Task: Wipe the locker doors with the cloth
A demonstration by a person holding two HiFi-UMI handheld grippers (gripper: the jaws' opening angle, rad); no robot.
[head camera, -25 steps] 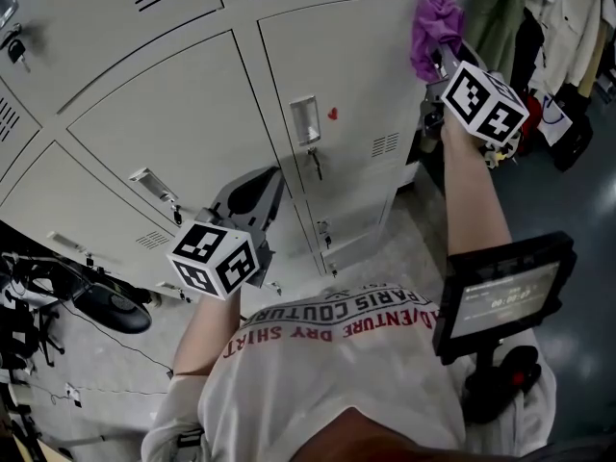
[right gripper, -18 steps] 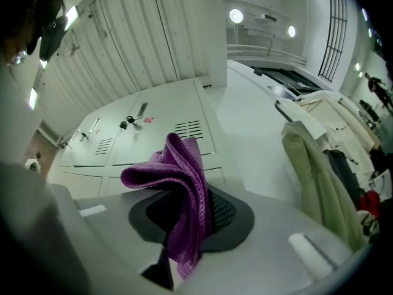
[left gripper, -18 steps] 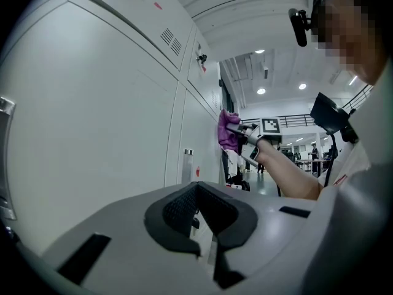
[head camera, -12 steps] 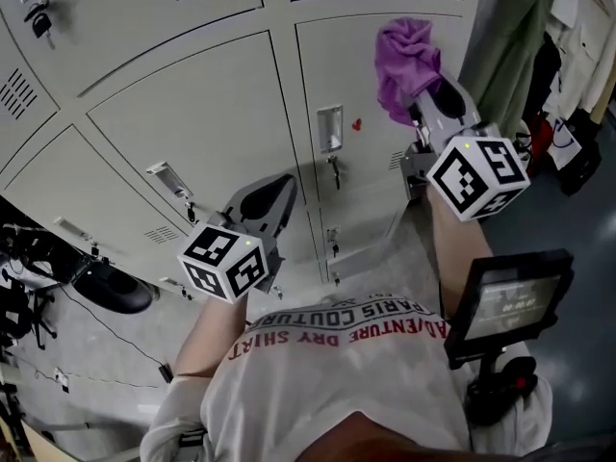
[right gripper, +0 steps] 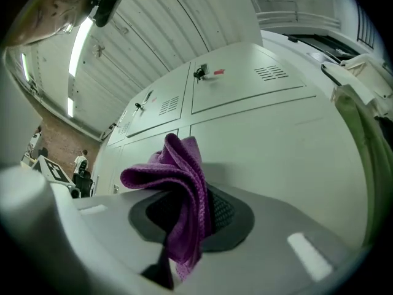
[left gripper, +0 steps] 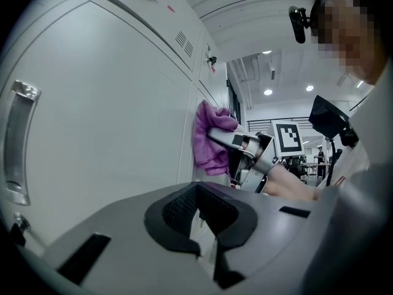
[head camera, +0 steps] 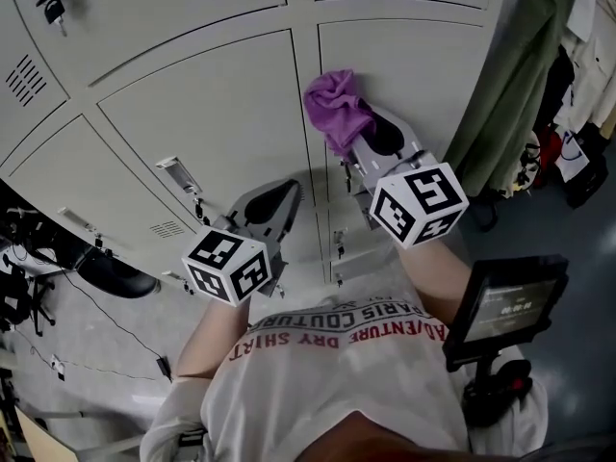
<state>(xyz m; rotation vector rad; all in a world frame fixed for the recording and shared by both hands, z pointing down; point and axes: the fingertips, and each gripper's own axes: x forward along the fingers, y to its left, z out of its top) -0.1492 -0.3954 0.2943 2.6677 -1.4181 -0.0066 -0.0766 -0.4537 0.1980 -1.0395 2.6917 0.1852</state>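
The left tool (head camera: 274, 200) was held out in front on a bare left forearm (head camera: 214, 330), its jaws together with nothing between them. The right tool (head camera: 375, 138) reached farther ahead, right forearm (head camera: 423, 282) extended, its jaws clamped on a purple cloth (head camera: 332, 109).

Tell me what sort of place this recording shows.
Most likely a staff locker or changing room: a wall of grey metal lockers with keys in the locks, and coats hanging beside them. The right gripper holds a purple cloth to one door.
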